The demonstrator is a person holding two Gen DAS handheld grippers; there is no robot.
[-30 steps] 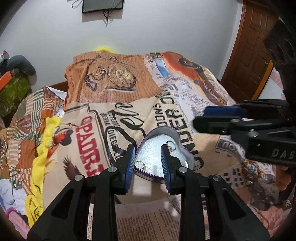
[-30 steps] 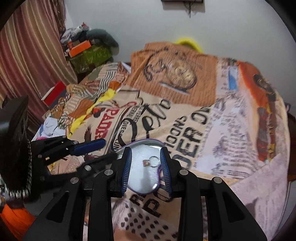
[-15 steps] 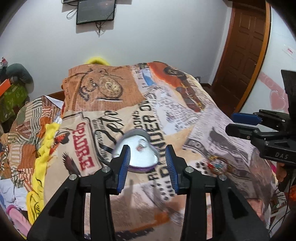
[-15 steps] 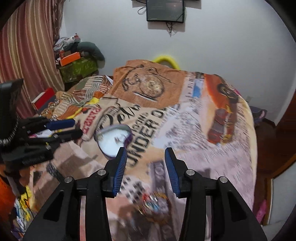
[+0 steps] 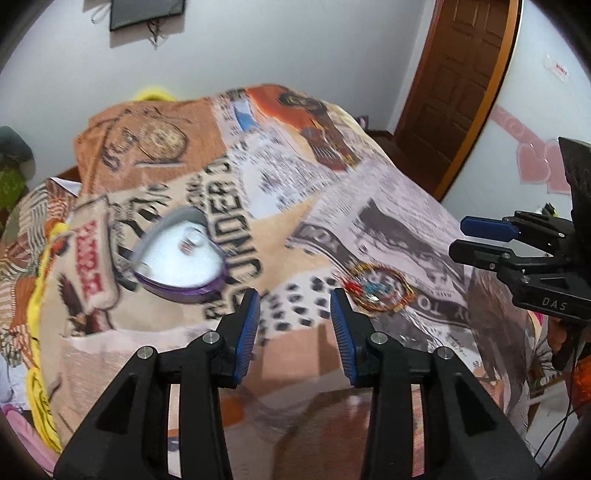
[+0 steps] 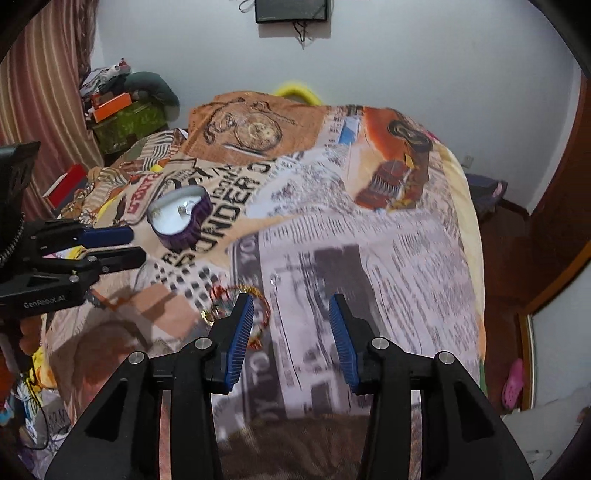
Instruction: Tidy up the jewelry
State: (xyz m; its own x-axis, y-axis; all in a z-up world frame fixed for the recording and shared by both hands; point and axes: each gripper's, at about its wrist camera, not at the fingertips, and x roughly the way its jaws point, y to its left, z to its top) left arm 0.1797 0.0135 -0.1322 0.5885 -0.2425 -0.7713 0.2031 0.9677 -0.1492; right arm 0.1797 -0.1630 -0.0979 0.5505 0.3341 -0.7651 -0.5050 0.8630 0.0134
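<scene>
While a heart-shaped purple box (image 5: 181,254) sits open on a printed bedspread (image 5: 369,206), a small silver ring (image 6: 183,209) rests on its white lining. Well apart from the box, a beaded bracelet (image 5: 380,288) of red and gold lies flat on the cover. The left gripper (image 5: 294,328) hangs above the bedspread between box and bracelet, its 2 blue-padded fingers spread and holding nothing. The right gripper (image 6: 291,334) is also spread wide and empty, its left finger (image 6: 238,338) overlapping part of the bracelet in the right wrist view. A dark screen (image 6: 291,11) hangs on the white wall, and a wooden door (image 5: 465,74) stands beyond the bed.
</scene>
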